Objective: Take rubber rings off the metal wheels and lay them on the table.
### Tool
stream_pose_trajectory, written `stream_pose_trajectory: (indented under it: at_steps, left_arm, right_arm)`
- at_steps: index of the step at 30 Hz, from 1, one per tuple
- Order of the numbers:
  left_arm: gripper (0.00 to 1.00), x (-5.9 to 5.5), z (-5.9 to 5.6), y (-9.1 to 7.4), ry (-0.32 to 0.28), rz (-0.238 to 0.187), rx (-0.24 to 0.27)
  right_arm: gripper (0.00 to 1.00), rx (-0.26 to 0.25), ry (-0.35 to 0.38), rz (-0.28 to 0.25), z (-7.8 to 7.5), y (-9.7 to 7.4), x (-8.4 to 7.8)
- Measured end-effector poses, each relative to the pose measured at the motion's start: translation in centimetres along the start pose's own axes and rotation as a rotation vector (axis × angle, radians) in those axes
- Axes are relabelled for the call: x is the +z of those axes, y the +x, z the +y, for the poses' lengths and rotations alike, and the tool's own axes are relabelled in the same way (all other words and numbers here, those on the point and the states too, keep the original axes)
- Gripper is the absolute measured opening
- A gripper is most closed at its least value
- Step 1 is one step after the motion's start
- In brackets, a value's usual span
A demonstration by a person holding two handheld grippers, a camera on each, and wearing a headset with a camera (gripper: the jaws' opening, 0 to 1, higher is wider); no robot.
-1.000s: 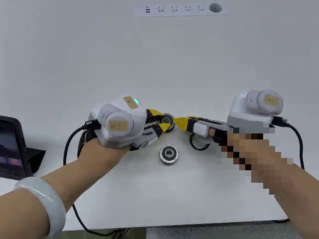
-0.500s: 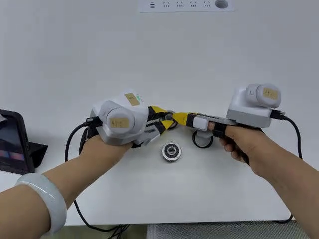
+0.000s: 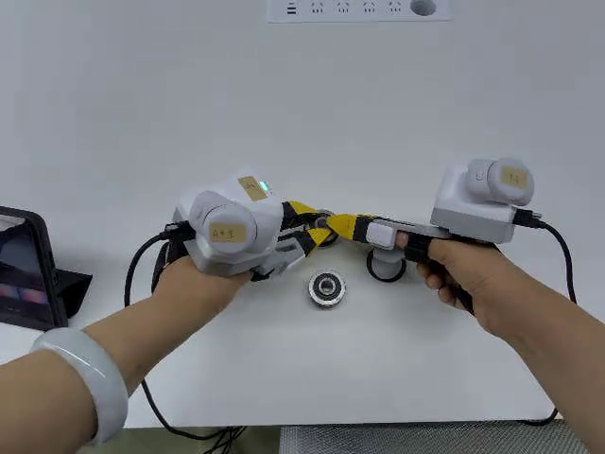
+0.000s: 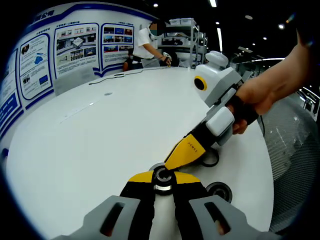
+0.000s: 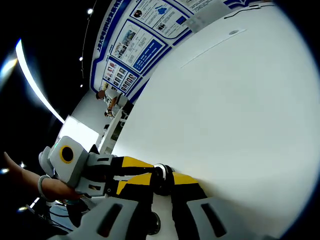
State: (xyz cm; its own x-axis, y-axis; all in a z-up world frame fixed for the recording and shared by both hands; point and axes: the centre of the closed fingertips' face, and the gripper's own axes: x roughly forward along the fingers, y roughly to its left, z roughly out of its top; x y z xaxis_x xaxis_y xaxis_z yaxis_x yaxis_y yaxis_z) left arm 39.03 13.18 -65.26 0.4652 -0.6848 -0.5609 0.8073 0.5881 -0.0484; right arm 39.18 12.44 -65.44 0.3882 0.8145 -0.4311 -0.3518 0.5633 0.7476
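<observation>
The tablet [image 3: 19, 274] stands propped at the left edge of the white table [image 3: 284, 123]. To its right, the left gripper [image 3: 307, 233] is held above the table in a hand. Its yellow-tipped jaws are drawn in and pinch the held wheel [image 3: 322, 227], a small metal wheel with a dark rim. In the left gripper view this wheel [image 4: 162, 178] sits squarely between the two jaw tips, its hub facing the camera. Just below the meeting point of the two grippers in the head view, the second wheel [image 3: 326, 288] lies flat on the table, apart from both sets of jaws. The right gripper [image 3: 338, 225] reaches in from the right and meets the held wheel from the opposite side. In the right gripper view its jaws stand close together about the rim of that wheel [image 5: 162, 178]. Whether they grip the rubber band on the rim or the metal itself cannot be told. Beneath the body of the right gripper, the loose rubber ring [image 3: 382, 280] lies flat on the table as a thin black loop, near the second wheel and not touching it. The power strip [image 3: 357, 9] lies along the far edge of the table.
</observation>
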Motion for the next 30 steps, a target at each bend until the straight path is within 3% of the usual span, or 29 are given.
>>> stream_pose_trajectory:
  at_steps: [17, 21, 30]
  left_arm:
    - [0.13, -0.04, 0.01, 0.04, -0.001, 0.001, -0.001]
    - [0.13, -0.05, 0.00, 0.03, -0.002, 0.001, -0.001]
    - [0.13, -0.04, -0.03, 0.02, -0.004, -0.002, 0.000]
  right_arm:
    - [0.12, 0.016, -0.013, 0.014, 0.27, -0.71, -0.28]
    - [0.18, 0.002, -0.025, 0.017, -0.08, -0.52, -0.41]
    - [0.21, 0.008, -0.022, 0.007, -0.15, 0.20, 0.04]
